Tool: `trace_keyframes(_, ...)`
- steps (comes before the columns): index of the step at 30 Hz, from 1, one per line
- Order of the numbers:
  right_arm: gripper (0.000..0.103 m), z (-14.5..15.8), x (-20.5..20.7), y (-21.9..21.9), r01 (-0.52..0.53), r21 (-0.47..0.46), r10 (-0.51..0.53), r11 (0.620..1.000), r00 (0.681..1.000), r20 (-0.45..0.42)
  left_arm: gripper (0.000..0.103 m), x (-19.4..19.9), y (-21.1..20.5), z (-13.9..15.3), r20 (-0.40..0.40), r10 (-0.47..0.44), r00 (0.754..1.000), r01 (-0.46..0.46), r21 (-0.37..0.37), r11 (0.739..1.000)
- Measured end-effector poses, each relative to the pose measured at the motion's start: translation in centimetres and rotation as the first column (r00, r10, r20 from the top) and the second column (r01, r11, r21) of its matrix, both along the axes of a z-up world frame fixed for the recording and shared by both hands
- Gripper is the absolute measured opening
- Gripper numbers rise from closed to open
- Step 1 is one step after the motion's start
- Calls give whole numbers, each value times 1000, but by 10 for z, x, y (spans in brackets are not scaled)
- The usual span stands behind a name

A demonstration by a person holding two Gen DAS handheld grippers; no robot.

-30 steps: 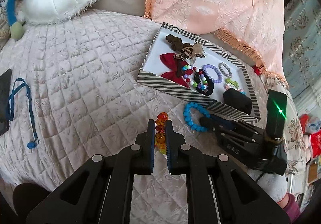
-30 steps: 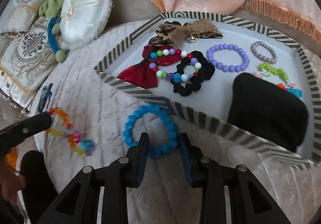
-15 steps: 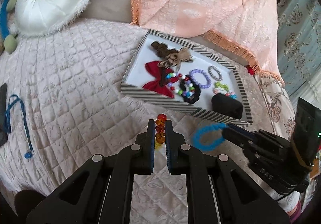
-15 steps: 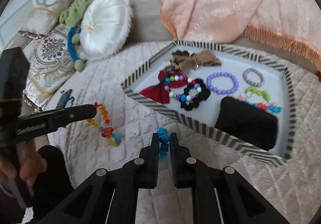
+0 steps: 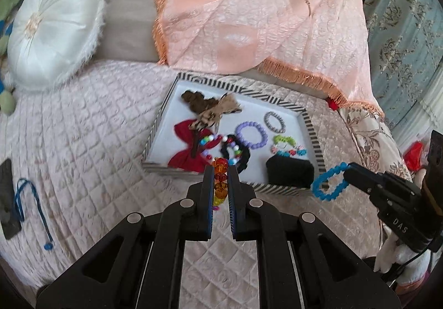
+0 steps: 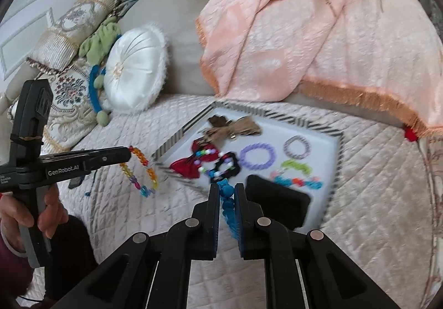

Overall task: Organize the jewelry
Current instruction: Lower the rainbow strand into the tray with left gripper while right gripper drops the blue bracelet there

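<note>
Striped tray (image 5: 312, 126) on the quilted bed (image 5: 83, 143) is the landmark. Left gripper (image 5: 220, 170) clamped on an orange-red bead bracelet (image 5: 220, 179), held in the air in front of the tray's near edge; in the right wrist view the same bracelet (image 6: 141, 167) hangs as a multicolour loop off the gripper tip, left of the tray. Right gripper (image 6: 227, 192) clamped on a blue bead bracelet (image 6: 228, 206), also lifted, near the tray's front right corner; from the left wrist view the blue loop (image 5: 329, 181) dangles just off that corner. Inside the tray: red bow (image 5: 191, 151), brown bow (image 5: 213, 112), black scrunchie with coloured beads (image 5: 235, 151), purple bracelet (image 5: 251, 135), grey ring bracelet (image 5: 274, 122), green and mixed bead pieces (image 5: 288, 145), black box (image 5: 289, 172) at the front right. Behind the tray a peach fringed blanket (image 5: 249, 10); far left of it a white round cushion (image 5: 52, 29). A hand (image 6: 30, 214) holds the left gripper's handle.
</note>
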State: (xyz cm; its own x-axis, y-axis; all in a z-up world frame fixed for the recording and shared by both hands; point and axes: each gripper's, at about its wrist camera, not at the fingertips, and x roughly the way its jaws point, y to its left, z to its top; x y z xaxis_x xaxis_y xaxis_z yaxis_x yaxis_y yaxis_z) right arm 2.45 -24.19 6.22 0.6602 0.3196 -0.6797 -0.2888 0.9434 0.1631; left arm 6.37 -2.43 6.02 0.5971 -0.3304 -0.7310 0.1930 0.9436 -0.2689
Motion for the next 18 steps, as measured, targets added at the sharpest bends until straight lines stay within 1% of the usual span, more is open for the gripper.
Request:
trace_keyframes(7, 10, 5, 22, -26, 55, -25, -55, 998, 998, 4, 8, 22, -23, 5, 3, -27, 1000, 27, 45, 999)
trace_keyframes(14, 10, -4, 55, -37, 76, -45, -77, 996, 997, -22, 8, 50, -57, -2, 0, -60, 998, 59, 109, 992)
trace_keyframes(18, 10, -12, 72, -41, 82, -46, -84, 996, 996, -42, 8, 69, -72, -8, -8, -70, 997, 71, 132, 989)
